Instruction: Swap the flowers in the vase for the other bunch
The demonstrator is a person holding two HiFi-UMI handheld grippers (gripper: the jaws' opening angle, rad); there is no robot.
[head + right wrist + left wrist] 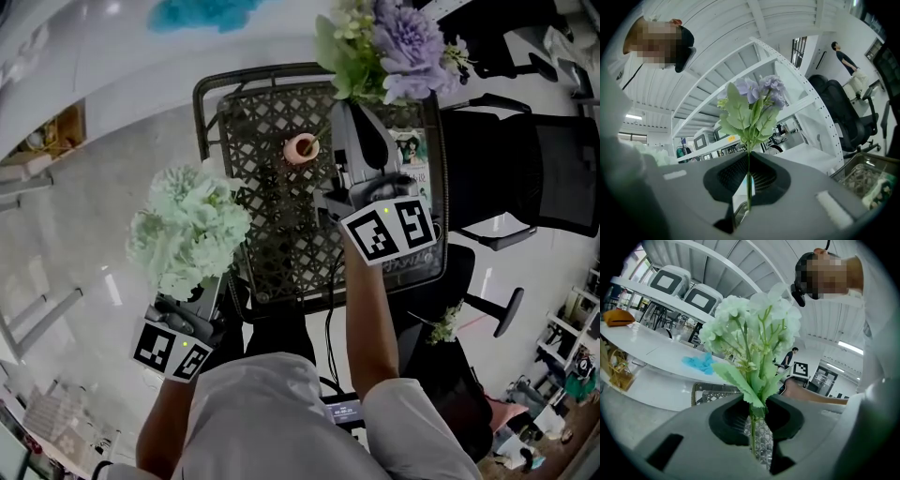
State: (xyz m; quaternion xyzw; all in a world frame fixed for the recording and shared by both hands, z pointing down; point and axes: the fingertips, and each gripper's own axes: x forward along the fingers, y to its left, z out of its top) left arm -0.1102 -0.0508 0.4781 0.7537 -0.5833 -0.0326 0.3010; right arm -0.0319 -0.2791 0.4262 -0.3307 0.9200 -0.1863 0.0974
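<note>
A small pink vase (301, 148) stands on the black lattice table (281, 234), between my two grippers. My left gripper (208, 292) is at the table's near left corner, shut on the thin stem of a pale green flower bunch (187, 228) that stands upright. In the left gripper view the green bunch (752, 333) rises from the pinched left gripper (754, 439). My right gripper (356, 108) hovers over the table's right side, just right of the vase. It is shut on the stem of a purple bunch (398, 42) with green leaves, which shows as the purple bunch (752, 105) above the right gripper (748, 197).
Black office chairs (525, 169) stand right of the table. A printed card (412, 155) lies on the table's right side. A blue cloth (202, 11) lies on the white counter beyond the table. A loose sprig (444, 324) lies low at the right.
</note>
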